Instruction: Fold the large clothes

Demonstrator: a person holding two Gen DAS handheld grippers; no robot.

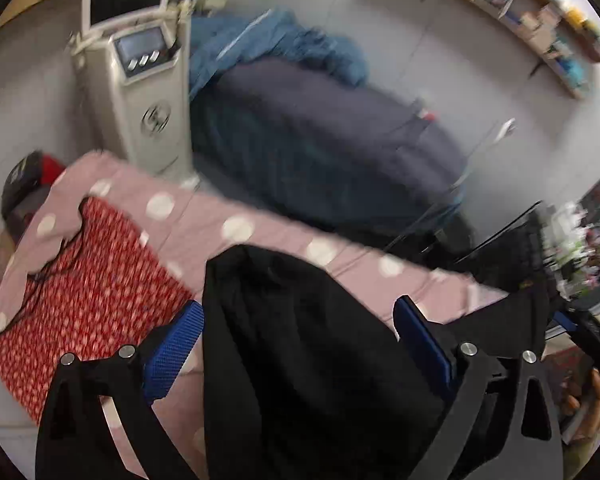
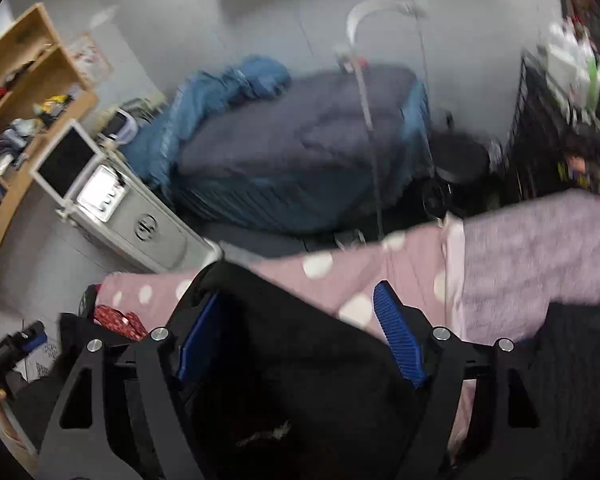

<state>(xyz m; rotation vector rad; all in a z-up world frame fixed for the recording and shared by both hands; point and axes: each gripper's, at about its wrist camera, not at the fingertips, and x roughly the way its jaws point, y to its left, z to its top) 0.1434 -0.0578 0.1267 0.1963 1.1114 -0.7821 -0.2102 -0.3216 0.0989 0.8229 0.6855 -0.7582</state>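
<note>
- While both frames are blurred, the left gripper stands spread, its blue pads wide apart, with a black garment bunched between them at 6 o'clock; no pinch shows.
- The right gripper is likewise spread, the garment lying between its fingers.
- The garment rests on a pink dotted sheet.
- A red patterned cloth lies at 9 o'clock on the sheet.
- A white machine stands at 11 o'clock.

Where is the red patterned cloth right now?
In the left wrist view the red patterned cloth lies at the left on the pink polka-dot bedsheet, beside the black garment.
</note>
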